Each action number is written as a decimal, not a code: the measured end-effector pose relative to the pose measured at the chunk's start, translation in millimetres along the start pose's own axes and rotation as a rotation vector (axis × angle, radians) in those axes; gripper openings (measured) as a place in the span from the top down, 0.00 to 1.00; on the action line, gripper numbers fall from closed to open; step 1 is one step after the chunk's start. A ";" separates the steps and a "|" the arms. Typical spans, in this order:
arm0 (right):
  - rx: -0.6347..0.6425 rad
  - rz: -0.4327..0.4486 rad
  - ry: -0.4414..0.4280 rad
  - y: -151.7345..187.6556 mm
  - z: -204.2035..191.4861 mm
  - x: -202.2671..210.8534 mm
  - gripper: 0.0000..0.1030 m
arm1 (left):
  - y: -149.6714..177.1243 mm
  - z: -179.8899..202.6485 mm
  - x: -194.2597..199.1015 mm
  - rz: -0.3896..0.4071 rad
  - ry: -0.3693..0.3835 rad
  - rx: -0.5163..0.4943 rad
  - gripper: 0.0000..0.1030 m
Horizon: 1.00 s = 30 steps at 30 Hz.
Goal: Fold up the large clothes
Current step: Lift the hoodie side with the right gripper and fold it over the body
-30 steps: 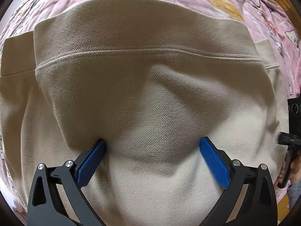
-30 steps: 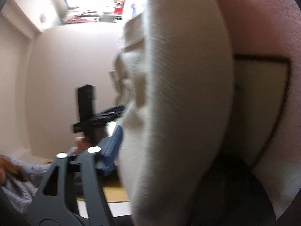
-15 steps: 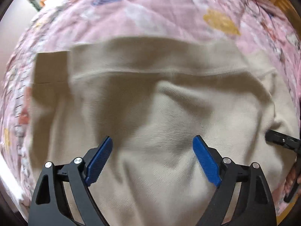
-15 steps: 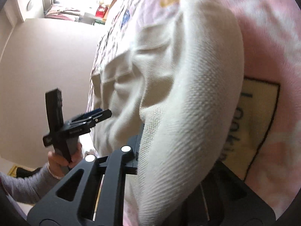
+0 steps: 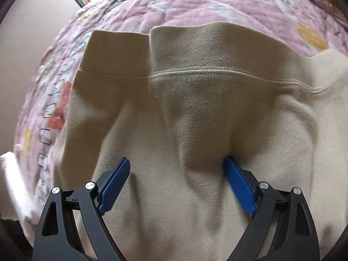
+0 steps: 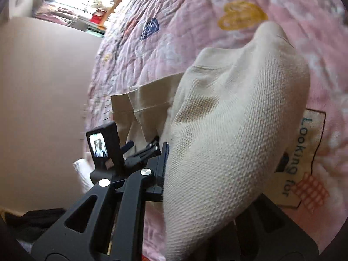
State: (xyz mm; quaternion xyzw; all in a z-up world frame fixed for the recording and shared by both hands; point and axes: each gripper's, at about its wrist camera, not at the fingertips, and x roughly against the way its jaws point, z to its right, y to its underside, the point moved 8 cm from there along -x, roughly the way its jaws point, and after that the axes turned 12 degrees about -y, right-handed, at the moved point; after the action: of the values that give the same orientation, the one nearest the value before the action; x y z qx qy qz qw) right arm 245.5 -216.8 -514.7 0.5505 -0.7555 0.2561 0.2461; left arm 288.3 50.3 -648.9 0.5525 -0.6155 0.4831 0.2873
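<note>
A beige knit garment (image 5: 195, 113) lies on a pink quilted bedspread (image 5: 195, 4), its hemmed edges pointing away. My left gripper (image 5: 177, 182) stands open over it, blue pads (image 5: 115, 182) pressed into the cloth with a ridge of fabric between them. In the right wrist view a thick fold of the same garment (image 6: 228, 141) drapes over my right gripper (image 6: 195, 163) and hides its right finger. Only the left finger (image 6: 163, 165) shows, against the cloth. The left gripper (image 6: 139, 152) shows there at the garment's near left edge.
The bedspread (image 6: 174, 32) carries printed hearts and a "Looking for" patch (image 6: 304, 158). A plain beige wall (image 6: 43, 108) runs along the bed's left side. A cluttered shelf and window (image 6: 76, 4) lie at the far end. White cloth (image 5: 15, 184) sits at the bed's left edge.
Both grippers have pulled back and risen, so more bedspread shows beyond the garment. The left gripper stays open on the cloth. The fold still drapes over the right gripper.
</note>
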 end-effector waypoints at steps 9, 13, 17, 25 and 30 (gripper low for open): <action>0.298 -0.075 0.426 31.3 -120.2 -104.0 0.90 | 24.9 -108.5 13.3 -0.055 0.183 0.147 0.20; 0.427 -0.092 0.638 50.0 -141.6 -155.8 0.89 | 48.2 -166.6 -9.8 -0.077 0.163 0.183 0.19; 0.519 -0.128 0.830 73.9 -141.2 -212.5 0.86 | 69.3 -195.1 -42.4 -0.162 0.215 0.230 0.19; 0.560 -0.177 0.880 100.5 -141.9 -266.8 0.78 | 90.8 -198.0 -79.4 -0.216 0.406 0.322 0.11; 0.547 -0.211 0.766 111.2 -154.4 -291.9 0.76 | 90.8 -190.0 -81.4 -0.194 0.398 0.306 0.08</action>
State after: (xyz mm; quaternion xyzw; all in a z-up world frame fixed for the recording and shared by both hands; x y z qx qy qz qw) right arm 232.5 120.0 -602.9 0.5347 -0.4554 0.6035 0.3774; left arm 185.3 249.3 -676.5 0.5402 -0.4110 0.6396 0.3608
